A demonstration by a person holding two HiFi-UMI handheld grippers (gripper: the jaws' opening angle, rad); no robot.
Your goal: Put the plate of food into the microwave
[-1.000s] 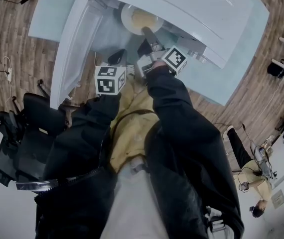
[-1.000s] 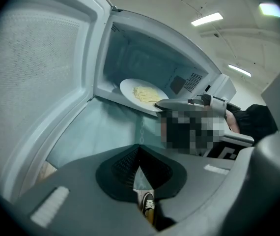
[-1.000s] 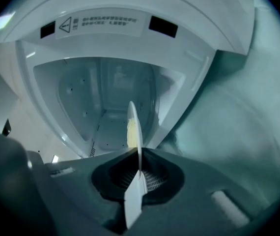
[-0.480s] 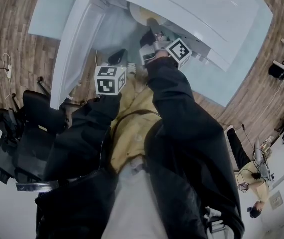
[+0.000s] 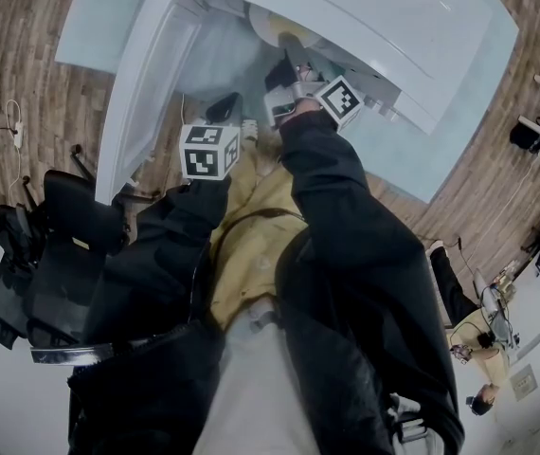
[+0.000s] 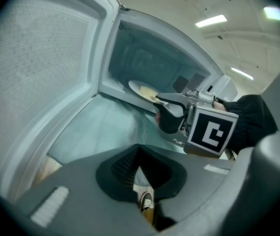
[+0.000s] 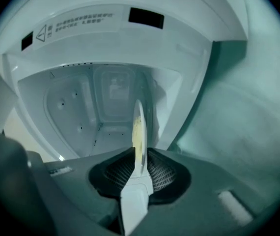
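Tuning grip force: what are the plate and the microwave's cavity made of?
Plate: looks like glazed white ceramic, possibly melamine; thin glossy rim. Microwave cavity: painted sheet metal, seemingly; smooth white walls with stamped ribs and vent holes.

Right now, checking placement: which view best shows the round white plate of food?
Left gripper view: the plate whole, at the open white microwave. Right gripper view: edge-on in the right gripper, jaws opening. Head view: a sliver.
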